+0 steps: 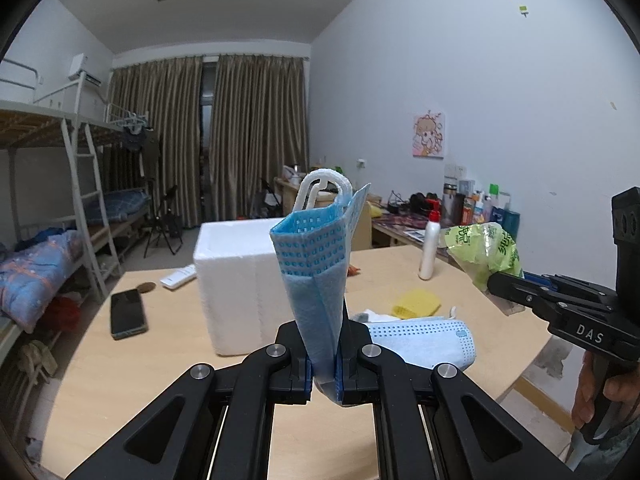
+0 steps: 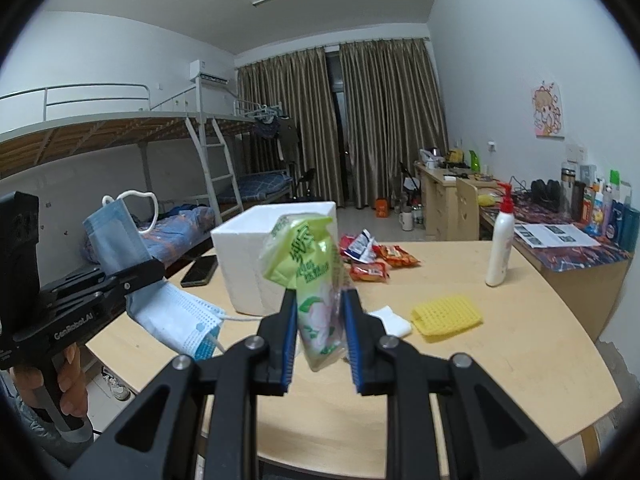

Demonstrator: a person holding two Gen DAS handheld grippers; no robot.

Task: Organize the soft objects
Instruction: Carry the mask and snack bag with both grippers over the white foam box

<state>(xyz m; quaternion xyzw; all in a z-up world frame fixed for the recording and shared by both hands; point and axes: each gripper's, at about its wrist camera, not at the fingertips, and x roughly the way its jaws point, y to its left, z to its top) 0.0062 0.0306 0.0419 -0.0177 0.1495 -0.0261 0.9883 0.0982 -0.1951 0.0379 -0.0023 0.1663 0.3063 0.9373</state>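
While the left gripper [image 1: 324, 364] is clamping a folded blue face mask [image 1: 316, 276] by its lower edge, holding it upright above the table [image 1: 120, 380], the right gripper [image 2: 322, 340] is pinching a green tissue pack [image 2: 308, 276] aloft. Both are likely being carried toward the white foam box [image 2: 256, 248] just beyond. A second mask [image 1: 424, 340] is lying flat beside it, awaiting collection.

1. A folded blue face mask [image 1: 316, 276] stands upright above the table, pinched at its lower end, its white ear loop on top.
2. A green tissue pack [image 2: 316, 280] is held upright and crumpled in the air.
3. A second blue mask [image 1: 424, 340] lies flat on the table.
4. A yellow mesh cloth [image 2: 448, 314] and a folded white cloth [image 2: 392, 318] lie nearby.
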